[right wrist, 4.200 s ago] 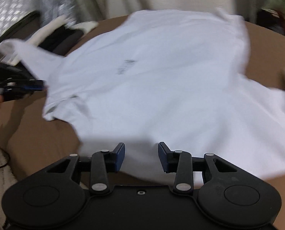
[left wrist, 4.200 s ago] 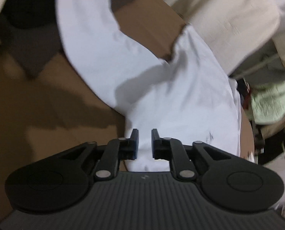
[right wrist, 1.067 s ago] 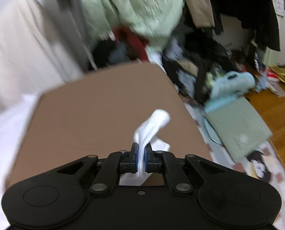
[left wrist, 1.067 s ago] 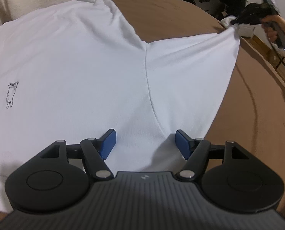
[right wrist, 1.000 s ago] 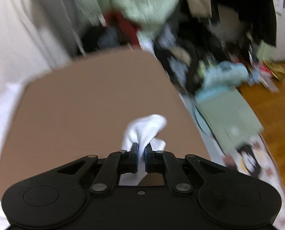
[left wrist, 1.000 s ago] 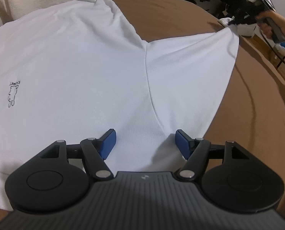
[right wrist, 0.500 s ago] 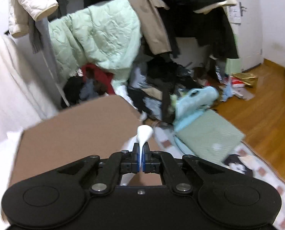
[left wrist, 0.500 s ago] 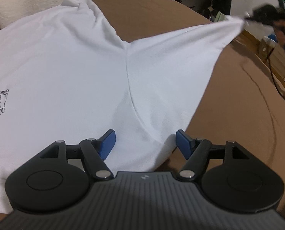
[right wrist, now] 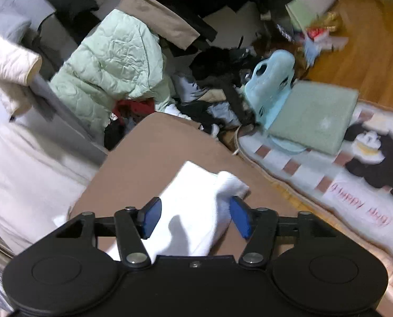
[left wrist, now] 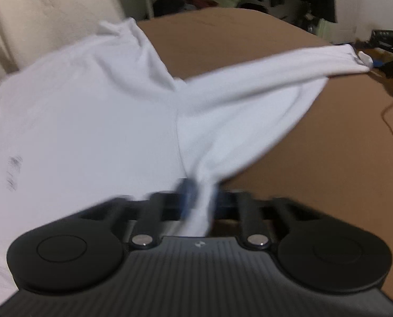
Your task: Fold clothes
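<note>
A white T-shirt [left wrist: 96,111] lies spread on the brown table [left wrist: 315,158], its sleeve [left wrist: 262,84] stretched out toward two o'clock. The left claw [left wrist: 200,200] is pinched on cloth at the underarm seam. The right claw [right wrist: 193,218] stands spread wide, with the sleeve end [right wrist: 196,206] loose between its fingers. This looks like the sleeve fold; next, that sleeve needs carrying across the body.

One white shirt [left wrist: 96,111], one brown table [left wrist: 315,158], two grippers: left [left wrist: 200,198], right [right wrist: 193,215].
</note>
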`<action>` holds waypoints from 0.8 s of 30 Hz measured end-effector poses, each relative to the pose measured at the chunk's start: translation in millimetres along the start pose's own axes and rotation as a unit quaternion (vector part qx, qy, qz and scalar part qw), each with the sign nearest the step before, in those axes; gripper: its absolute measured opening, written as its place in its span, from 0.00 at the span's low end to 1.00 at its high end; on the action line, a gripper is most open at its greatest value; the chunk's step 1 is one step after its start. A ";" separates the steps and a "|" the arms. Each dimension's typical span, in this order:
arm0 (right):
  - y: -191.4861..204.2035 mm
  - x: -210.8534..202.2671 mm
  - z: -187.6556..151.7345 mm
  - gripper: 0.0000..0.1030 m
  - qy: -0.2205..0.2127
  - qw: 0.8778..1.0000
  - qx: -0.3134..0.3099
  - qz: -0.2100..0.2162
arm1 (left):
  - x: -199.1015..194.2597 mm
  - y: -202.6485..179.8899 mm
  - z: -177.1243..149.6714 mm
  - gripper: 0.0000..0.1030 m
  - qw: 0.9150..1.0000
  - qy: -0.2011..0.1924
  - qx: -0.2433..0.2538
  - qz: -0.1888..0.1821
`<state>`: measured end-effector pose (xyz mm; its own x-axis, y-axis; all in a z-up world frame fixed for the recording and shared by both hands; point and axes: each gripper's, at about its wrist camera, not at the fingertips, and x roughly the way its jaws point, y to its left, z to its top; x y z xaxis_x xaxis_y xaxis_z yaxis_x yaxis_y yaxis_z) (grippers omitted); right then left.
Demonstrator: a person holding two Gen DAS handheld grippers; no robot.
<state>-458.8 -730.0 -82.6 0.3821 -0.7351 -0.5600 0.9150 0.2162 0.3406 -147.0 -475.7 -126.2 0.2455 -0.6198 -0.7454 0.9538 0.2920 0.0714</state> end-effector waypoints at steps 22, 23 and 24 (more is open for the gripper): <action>40.8 -39.6 -63.3 0.55 0.181 0.950 0.086 0.240 | -55.4 29.0 4.1 0.05 0.983 -0.122 -0.132 -0.023; 53.9 -38.0 -75.4 0.57 0.203 0.938 0.097 0.263 | -59.9 31.6 7.9 0.05 0.982 -0.129 -0.137 -0.026; 64.8 -36.2 -87.1 0.59 0.216 0.928 0.114 0.280 | -60.9 31.4 8.3 0.05 0.982 -0.128 -0.139 -0.028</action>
<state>-402.1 -633.4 -106.0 0.8512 -0.2107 -0.4806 0.5244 0.3084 0.7936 -130.6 -434.9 -73.1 0.2627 -0.7936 -0.5488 0.8922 0.4164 -0.1750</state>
